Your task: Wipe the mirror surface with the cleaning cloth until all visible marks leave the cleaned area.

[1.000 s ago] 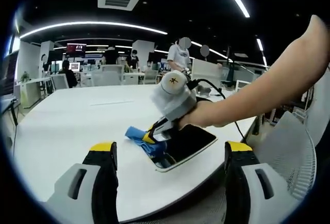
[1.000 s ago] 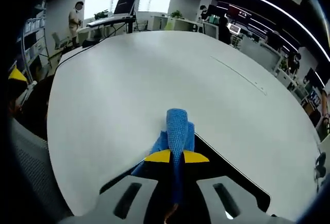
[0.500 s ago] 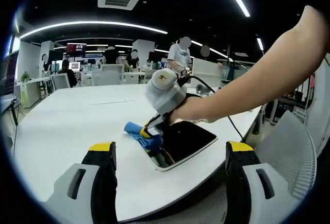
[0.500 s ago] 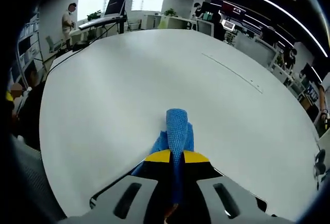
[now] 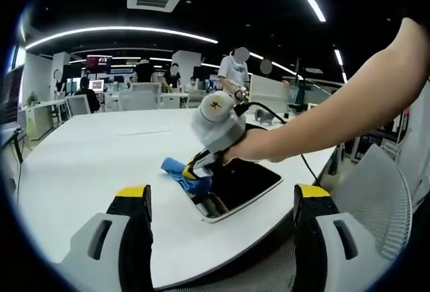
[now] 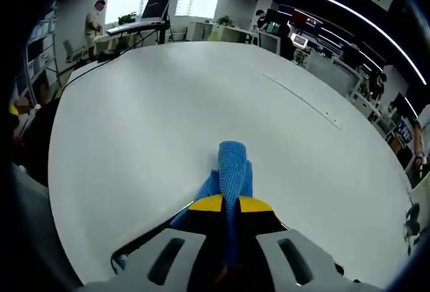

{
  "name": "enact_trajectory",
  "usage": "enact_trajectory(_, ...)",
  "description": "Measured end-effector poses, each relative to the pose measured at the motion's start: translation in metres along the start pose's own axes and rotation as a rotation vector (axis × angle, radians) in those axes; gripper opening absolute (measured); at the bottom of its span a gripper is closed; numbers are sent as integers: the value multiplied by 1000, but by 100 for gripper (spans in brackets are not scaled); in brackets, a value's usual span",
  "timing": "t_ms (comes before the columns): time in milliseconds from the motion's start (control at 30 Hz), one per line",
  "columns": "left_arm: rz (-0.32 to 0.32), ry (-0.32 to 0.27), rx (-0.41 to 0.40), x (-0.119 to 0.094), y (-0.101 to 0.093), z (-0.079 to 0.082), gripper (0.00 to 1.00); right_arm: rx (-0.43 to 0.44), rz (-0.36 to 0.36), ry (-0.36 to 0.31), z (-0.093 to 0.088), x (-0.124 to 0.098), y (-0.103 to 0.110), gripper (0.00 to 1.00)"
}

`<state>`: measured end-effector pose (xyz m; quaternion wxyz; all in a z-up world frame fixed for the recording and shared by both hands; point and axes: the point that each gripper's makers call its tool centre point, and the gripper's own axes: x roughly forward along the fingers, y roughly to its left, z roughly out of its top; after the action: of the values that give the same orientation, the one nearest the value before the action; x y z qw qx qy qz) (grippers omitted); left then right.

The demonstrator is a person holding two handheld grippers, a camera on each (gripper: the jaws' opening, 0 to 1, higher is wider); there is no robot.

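Note:
A rectangular mirror (image 5: 243,186) with a white frame lies flat near the table's near edge; its glass looks dark. My right gripper (image 5: 196,171) is held over the mirror's left end, shut on a blue cleaning cloth (image 5: 176,170) that sticks out past the frame. In the right gripper view the cloth (image 6: 231,171) rises between the yellow-tipped jaws of the right gripper (image 6: 222,204), with the mirror's edge (image 6: 148,234) just beneath. My left gripper (image 5: 222,195) hovers open short of the mirror, nothing between its jaws.
The mirror rests on a large white table (image 5: 80,164). A black cable (image 5: 306,164) runs off the table's right edge. A mesh chair (image 5: 383,191) stands at the right. People and desks fill the background.
The right gripper with the cloth slid left along the mirror, then tilted slightly back toward the right. The left gripper stayed still.

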<state>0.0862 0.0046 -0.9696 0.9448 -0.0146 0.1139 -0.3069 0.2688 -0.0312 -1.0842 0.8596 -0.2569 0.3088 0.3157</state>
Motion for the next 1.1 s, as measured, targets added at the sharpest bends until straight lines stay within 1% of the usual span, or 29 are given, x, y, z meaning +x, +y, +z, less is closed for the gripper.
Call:
enact_trajectory(167,0,-6,-1,0,0,1,85,-40,17,-2,1,-2,2,0)
enact_trajectory(267,10,-22,-1,-1,1,3,85,-62,16,-14,0,-4,3,0)
enact_trajectory(433,13,-29,-2,-1,2,4,85,-78,16,0,-6,-7,-3,0)
enact_trajectory(567,12,-21,-1,-1,2,3,85,-63,7,-2,-14,-12,-9,0)
enact_trajectory(833,12,-18,-2,0,2,2,85,-49,-7,12,-21,-16,-19,0)
enact_trajectory(1100,14,-15,-2,0,2,1,84,18,-37,13,-32,-24,-30,0)
